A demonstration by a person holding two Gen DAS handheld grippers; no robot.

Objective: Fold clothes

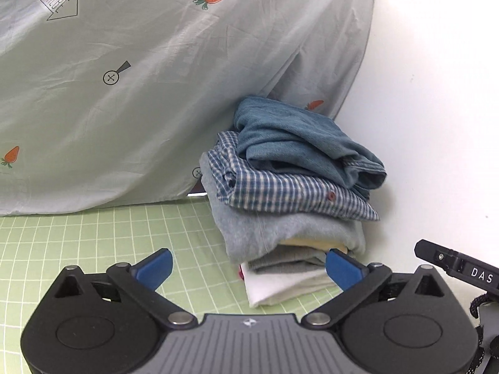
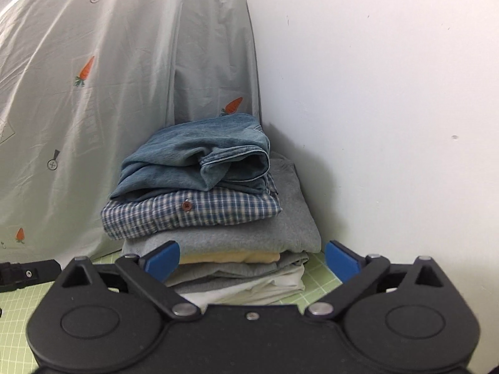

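At the far corner of the green grid mat (image 1: pixel 93 233), against the white wall (image 1: pixel 421 109) and the carrot-print sheet (image 1: pixel 124 93), sat the stack of folded clothes (image 2: pixel 215 218). You had both tongs spread wide with nothing between the blue pads: the left gripper (image 1: pixel 249 269) faced the stack's left flank, the right gripper (image 2: pixel 252 260) faced its front, neither touching cloth. Judging by that, a placing step looked finished, with the denim garment (image 1: pixel 299 143) resting on top, rather loosely bundled. Your next move would likely call for fetching another unfolded piece, though none showed in either view. Counted from the top: one denim, one blue checked shirt (image 2: pixel 193 215), one grey knit, one pale yellow layer, another grey, one white; roughly six, the lower ones hard to separate.
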